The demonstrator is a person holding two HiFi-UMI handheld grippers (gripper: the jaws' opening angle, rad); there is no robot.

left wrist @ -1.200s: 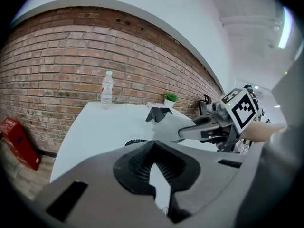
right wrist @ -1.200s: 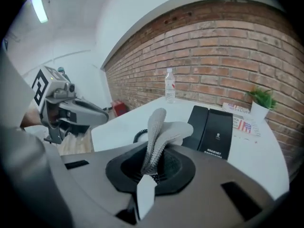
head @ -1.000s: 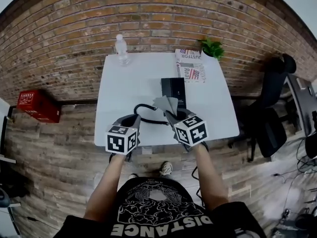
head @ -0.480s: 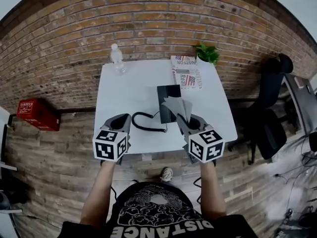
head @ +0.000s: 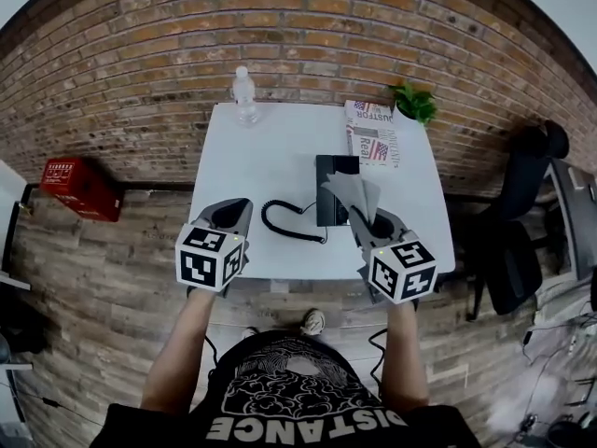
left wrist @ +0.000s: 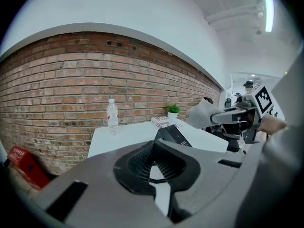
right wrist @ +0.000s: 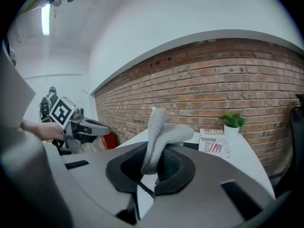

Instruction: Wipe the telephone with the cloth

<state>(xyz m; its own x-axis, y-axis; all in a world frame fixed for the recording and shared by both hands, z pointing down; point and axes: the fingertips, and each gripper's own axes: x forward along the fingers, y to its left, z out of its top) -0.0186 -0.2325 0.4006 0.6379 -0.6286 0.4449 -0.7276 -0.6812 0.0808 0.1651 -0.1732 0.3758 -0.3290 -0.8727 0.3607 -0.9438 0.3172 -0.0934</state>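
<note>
- Telephone (head: pixel 328 192), black, lies right of centre on the white table (head: pixel 256 161), its coiled cord (head: pixel 293 220) trailing left.
- Right gripper (right wrist: pixel 151 164) is clamped on a grey cloth (right wrist: pixel 159 131), held over the telephone's near end.
- Left gripper (left wrist: pixel 153 148) has its jaws together with nothing between them, over the table's near left side.

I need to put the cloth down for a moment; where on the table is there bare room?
The left half of the table is bare, between the water bottle at the back and the coiled cord. The right side is crowded: telephone, newspaper, plant.
</note>
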